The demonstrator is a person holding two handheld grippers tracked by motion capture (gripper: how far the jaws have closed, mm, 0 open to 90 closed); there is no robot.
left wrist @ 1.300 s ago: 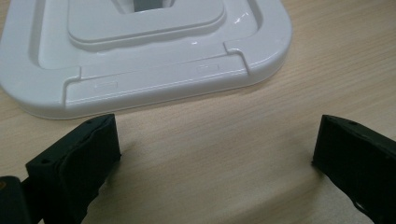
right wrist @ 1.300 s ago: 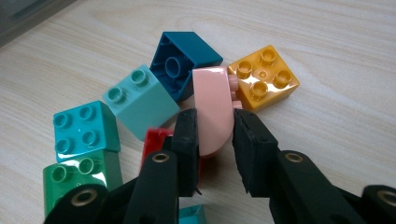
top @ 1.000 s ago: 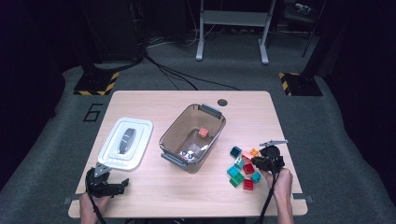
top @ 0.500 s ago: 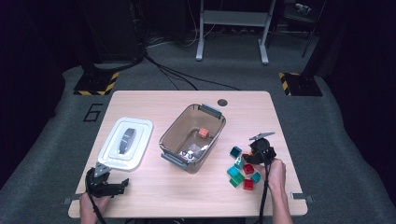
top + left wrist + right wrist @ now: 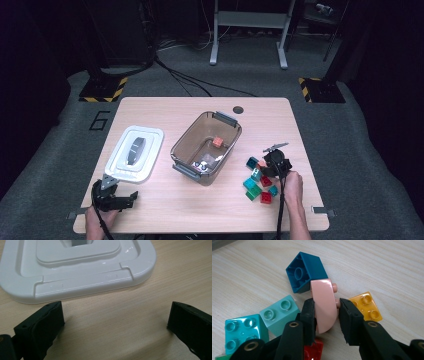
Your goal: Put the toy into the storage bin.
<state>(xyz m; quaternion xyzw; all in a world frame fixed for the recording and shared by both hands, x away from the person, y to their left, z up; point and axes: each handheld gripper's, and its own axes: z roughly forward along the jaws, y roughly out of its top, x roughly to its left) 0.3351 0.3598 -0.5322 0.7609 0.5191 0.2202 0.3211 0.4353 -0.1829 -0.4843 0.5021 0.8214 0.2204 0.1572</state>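
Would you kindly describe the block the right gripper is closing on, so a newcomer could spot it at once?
Start at the clear brown plastic bin mid-table, then look right to the cluster of toy blocks by the right gripper. Between its jaws sits the pale pink block, touching the upturned dark teal block. It alone has a smooth curved face.

Left jaws apart; right jaws clamped
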